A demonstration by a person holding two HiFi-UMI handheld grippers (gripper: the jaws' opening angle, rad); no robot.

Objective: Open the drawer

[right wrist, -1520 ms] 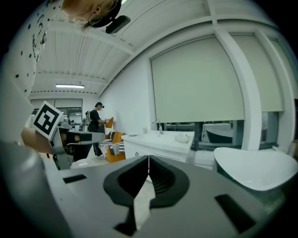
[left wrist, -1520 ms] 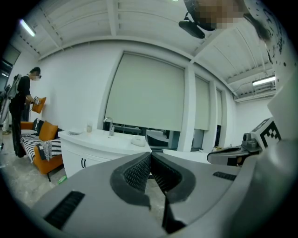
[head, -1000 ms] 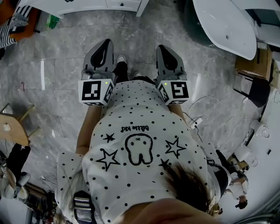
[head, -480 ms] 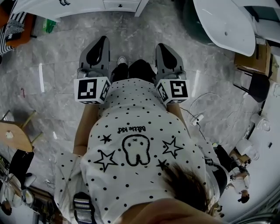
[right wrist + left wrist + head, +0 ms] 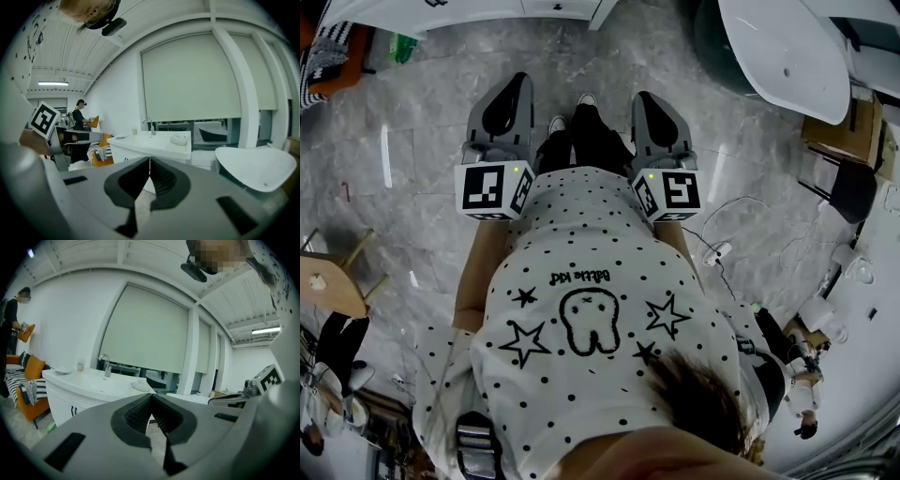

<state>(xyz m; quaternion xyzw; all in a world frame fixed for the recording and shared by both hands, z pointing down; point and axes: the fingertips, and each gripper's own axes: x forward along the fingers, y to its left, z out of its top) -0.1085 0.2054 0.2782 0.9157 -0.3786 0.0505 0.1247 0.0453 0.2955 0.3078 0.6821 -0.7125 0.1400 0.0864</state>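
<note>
Grey marble floor point(image 5: 412, 178) and white walls make up a bright bathroom showroom, which I see from overhead and along both tools.

Left gripper point(image 5: 517, 82): its ribbed black pads point(image 5: 136, 416) meet at the tips, closed with nothing between them. Right gripper point(image 5: 645, 99): its pads point(image 5: 161, 180) are pressed together too, and it is empty. The two grippers sit side by side, pointing forward and slightly down, one on each side of the wearer's dotted white shirt point(image 5: 591, 281). Dark trouser legs and pale shoes point(image 5: 586, 99) show between them.

Further out, straight ahead and well apart from both grippers, stands a white vanity point(image 5: 65, 394). It has a basin, a chrome tap point(image 5: 107, 365) and small dark handles point(image 5: 72, 411) on its front. I cannot tell which front panel is the drawer, and neither gripper touches the vanity.

To the right is a white bathtub point(image 5: 255, 168). To the left is an orange sofa point(image 5: 28, 401) with a striped throw. A second person point(image 5: 11, 319) stands at the far left wall.
</note>
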